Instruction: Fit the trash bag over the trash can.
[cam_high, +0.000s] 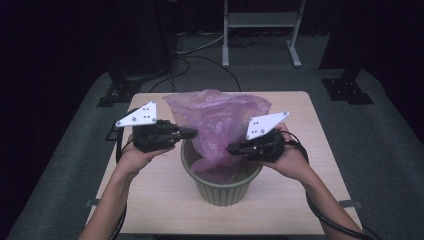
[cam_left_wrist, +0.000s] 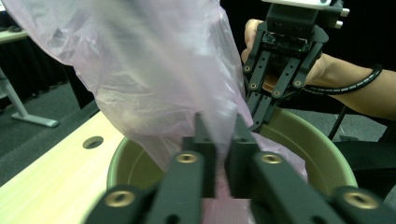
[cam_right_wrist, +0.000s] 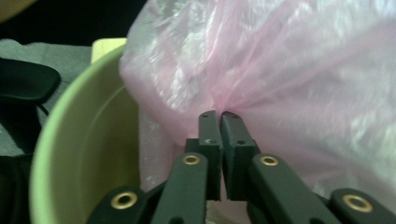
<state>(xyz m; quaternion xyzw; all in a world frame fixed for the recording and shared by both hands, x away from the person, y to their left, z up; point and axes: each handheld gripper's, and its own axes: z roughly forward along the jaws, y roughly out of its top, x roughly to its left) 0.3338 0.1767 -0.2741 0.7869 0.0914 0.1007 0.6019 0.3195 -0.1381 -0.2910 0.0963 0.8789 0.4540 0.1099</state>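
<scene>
A thin, translucent pink plastic bag (cam_high: 220, 117), crinkled and faintly glossy, stands in a smooth, matt olive-green plastic bin (cam_high: 222, 187) with a ribbed outer wall. The bin sits on a table (cam_high: 310, 125) of pale wood-grain laminate, smooth with a soft sheen. The left tool (cam_left_wrist: 218, 154) and the right tool (cam_right_wrist: 219, 140) look like matt black hard plastic with brass-coloured metal rivets, each topped by a flat, matt pale-grey plate, and the floor (cam_high: 390, 150) beyond is covered in rough grey carpet.
</scene>
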